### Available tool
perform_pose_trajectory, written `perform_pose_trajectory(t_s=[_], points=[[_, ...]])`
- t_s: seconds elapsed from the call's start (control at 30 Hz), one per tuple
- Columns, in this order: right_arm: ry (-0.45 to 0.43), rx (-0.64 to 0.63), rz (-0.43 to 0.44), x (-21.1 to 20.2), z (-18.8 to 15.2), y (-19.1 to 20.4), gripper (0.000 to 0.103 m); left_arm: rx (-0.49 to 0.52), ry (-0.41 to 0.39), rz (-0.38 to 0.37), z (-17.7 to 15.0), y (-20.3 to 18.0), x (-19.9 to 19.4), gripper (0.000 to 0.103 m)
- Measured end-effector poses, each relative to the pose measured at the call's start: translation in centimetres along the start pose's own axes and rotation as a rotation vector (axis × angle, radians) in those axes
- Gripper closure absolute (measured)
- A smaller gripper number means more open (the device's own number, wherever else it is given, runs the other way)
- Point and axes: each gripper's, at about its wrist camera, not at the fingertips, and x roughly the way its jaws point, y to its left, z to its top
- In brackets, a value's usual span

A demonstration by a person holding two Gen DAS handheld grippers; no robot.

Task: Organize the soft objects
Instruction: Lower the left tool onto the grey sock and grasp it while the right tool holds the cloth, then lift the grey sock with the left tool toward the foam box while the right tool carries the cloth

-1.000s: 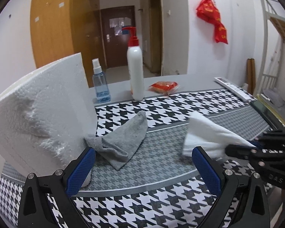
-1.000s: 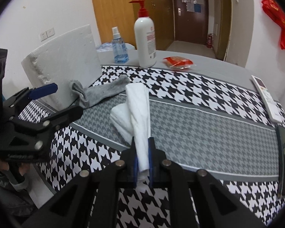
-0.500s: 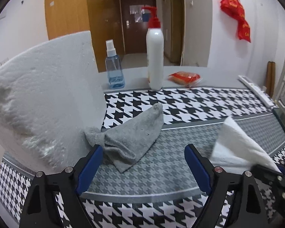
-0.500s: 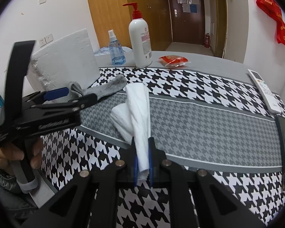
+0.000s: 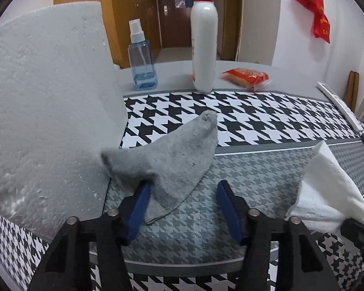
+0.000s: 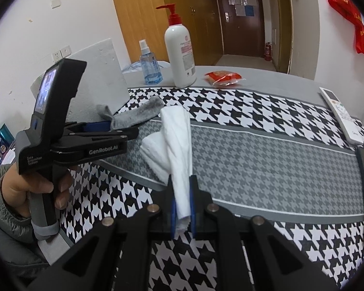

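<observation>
Left fingers: left gripper [image 5: 182, 208] spread wide, blue pads [image 5: 138, 208] straddling the near end of the grey sock [image 5: 172, 162], which lies against the foam block [image 5: 43, 121].
Left advice: lower until both pads flank the cloth, then close on a full fold, not the edge.
Right fingers: right gripper [image 6: 182, 208] clamped on the rolled white towel [image 6: 178, 145], which trails onto the houndstooth cloth [image 6: 267, 155].
Writing: "GenRobot.AI" on the left tool; pump bottle [image 6: 179, 51] label too small to read.

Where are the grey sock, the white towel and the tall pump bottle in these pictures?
grey sock [image 5: 172, 160], left wrist view, middle of its body.
white towel [image 6: 178, 143], right wrist view, on the rolled part above the clamp.
pump bottle [image 6: 180, 55], right wrist view, white body.
</observation>
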Motion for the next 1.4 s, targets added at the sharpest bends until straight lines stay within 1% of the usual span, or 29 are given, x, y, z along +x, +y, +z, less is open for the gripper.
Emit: perform_pose_trajectory(t_s=[0.07,0.13,0.17,0.23,0.27,0.33,0.37,0.43,0.6,0.87,0.97,1.23,1.4], points=[[0.0,0.0,-0.004,0.0,0.0,-0.1,0.091,-0.009,-0.004,-0.001,0.1,0.1,0.1,0.052],[0.003,-0.001,-0.006,0.1,-0.1,0.0,0.091,-0.02,-0.005,0.0,0.2,0.3,0.1,0.063],[0.003,-0.001,-0.006,0.0,-0.1,0.1,0.091,-0.022,-0.007,0.002,0.3,0.3,0.1,0.067],[0.003,0.0,-0.007,0.0,-0.1,0.1,0.091,-0.026,-0.008,0.002,0.4,0.5,0.1,0.079],[0.002,0.001,-0.009,0.0,-0.1,0.1,0.091,-0.03,-0.008,0.001,0.4,0.6,0.1,0.081],[0.0,0.001,-0.01,-0.2,-0.1,0.2,0.091,-0.026,-0.01,-0.001,0.4,0.6,0.0,0.088],[0.0,0.001,-0.011,-0.2,-0.1,0.2,0.091,-0.025,-0.01,-0.007,0.4,0.6,0.0,0.089],[0.0,0.002,-0.009,-0.3,-0.2,0.3,0.091,-0.031,-0.011,-0.009,0.4,0.8,0.0,0.093],[-0.012,0.013,-0.025,-0.9,-0.1,0.4,0.091,-0.01,-0.048,-0.041,0.2,0.7,-1.2,0.094],[-0.036,0.012,-0.037,-2.2,0.3,1.4,0.091,0.048,-0.179,-0.089,0.0,0.6,-5.8,0.094],[-0.052,0.008,-0.04,-2.7,0.7,2.1,0.091,0.055,-0.206,-0.105,-0.1,1.1,-7.2,0.094],[-0.092,-0.01,-0.044,-4.3,1.4,4.0,0.091,0.073,-0.304,-0.113,-0.1,2.1,-10.9,0.094],[-0.132,-0.013,-0.036,-5.4,1.9,5.0,0.091,0.091,-0.364,-0.126,0.0,2.5,-13.3,0.094]])
